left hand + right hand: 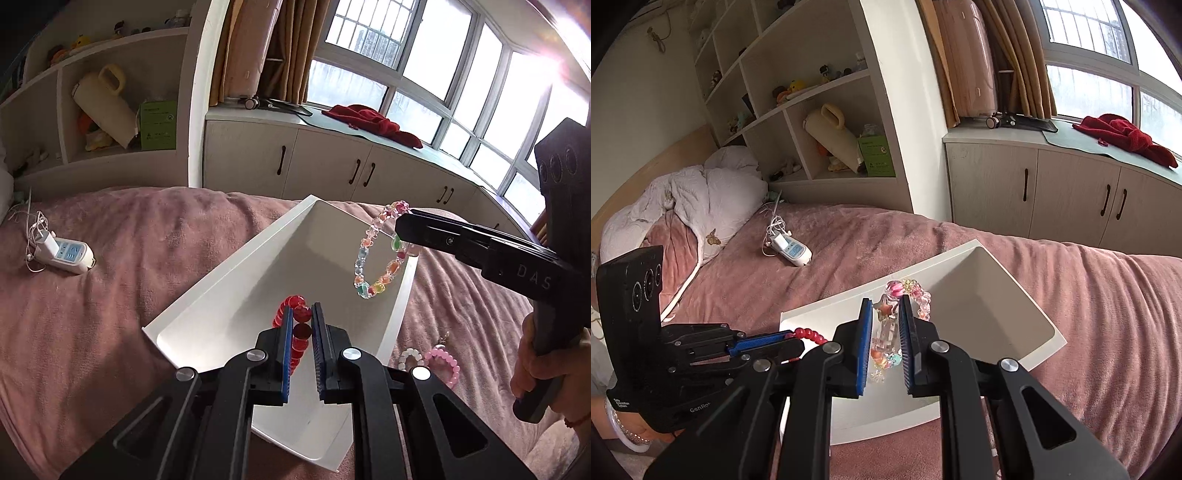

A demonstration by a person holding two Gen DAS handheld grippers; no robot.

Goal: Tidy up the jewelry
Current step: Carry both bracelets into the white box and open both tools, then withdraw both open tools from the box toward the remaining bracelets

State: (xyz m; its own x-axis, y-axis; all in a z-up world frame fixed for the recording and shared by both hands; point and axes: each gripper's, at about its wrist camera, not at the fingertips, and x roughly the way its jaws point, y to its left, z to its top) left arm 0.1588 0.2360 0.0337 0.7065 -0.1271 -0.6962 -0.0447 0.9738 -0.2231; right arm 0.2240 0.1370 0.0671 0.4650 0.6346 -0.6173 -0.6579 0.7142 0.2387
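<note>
A white rectangular tray (229,273) lies on the pink bed cover; it also shows in the right wrist view (1027,295). My left gripper (303,314) is shut on a red bead bracelet (301,338) and holds it over the tray's near end; the bracelet shows in the right wrist view (812,335) too. My right gripper (884,306) is shut on a multicoloured bead bracelet (890,291), which hangs over the tray's right side in the left wrist view (376,258). A pink bracelet (445,363) and a white one (410,357) lie on the bed right of the tray.
A white power strip with a charger and cable (66,254) lies on the bed at the left. Shelves (812,122) and cabinets (332,166) stand beyond the bed. A crumpled quilt (701,199) sits at the head of the bed.
</note>
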